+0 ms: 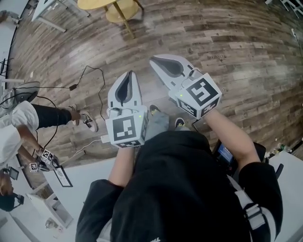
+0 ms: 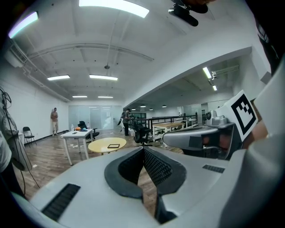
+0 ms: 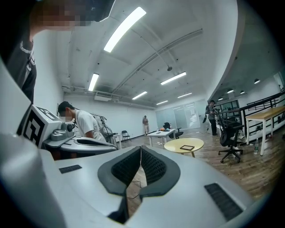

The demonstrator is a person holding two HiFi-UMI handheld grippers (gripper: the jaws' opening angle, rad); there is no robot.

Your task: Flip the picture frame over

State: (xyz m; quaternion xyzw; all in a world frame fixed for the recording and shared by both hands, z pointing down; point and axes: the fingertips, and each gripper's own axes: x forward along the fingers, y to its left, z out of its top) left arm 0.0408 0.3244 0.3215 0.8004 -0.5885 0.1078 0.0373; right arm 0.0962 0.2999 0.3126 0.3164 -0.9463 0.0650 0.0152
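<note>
A small dark picture frame [image 2: 114,145] [image 3: 186,147] lies flat on a round yellow table [image 2: 101,147] [image 3: 178,143] some way ahead across the wooden floor. In the head view only the table's edge [image 1: 102,4] shows at the top, and the frame is out of sight. I hold both grippers side by side at waist height, pointing toward that table and far from it. The left gripper [image 1: 127,75] [image 2: 143,150] has its dark pads together with nothing between them. The right gripper [image 1: 158,60] [image 3: 140,149] is likewise shut and empty.
A white table [image 2: 78,133] [image 3: 161,132] stands beyond the yellow one. A black office chair [image 3: 230,138] is to the right. A person [image 1: 23,123] sits at my left, and black cables [image 1: 90,75] trail on the floor. Other people stand far off.
</note>
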